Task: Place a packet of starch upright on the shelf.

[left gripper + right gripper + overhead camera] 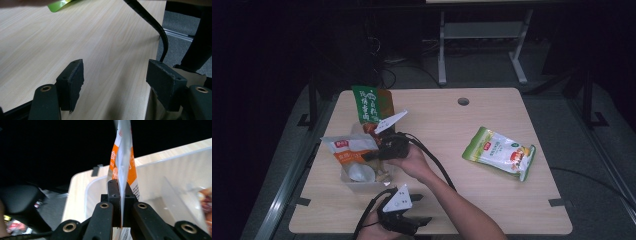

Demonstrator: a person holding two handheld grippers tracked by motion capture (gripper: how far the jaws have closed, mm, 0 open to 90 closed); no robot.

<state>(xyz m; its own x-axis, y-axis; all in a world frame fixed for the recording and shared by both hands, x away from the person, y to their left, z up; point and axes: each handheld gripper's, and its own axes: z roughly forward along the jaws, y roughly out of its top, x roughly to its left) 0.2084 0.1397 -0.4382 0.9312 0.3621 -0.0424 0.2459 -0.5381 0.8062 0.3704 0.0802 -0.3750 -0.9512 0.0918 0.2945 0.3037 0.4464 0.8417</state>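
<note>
My right gripper is shut on the edge of a white and orange snack pouch, holding it over a clear plastic bin at the table's left. In the right gripper view the pouch stands edge-on, pinched between the pads of that gripper, with the bin's wall behind it. A green and orange pouch stands in the bin's far end. My left gripper rests near the table's front edge; its jaws stand open over bare wood with nothing between them.
A green and white snack bag lies flat on the right half of the light wooden table. A black cable trails off the table's edge. A round hole sits near the far edge.
</note>
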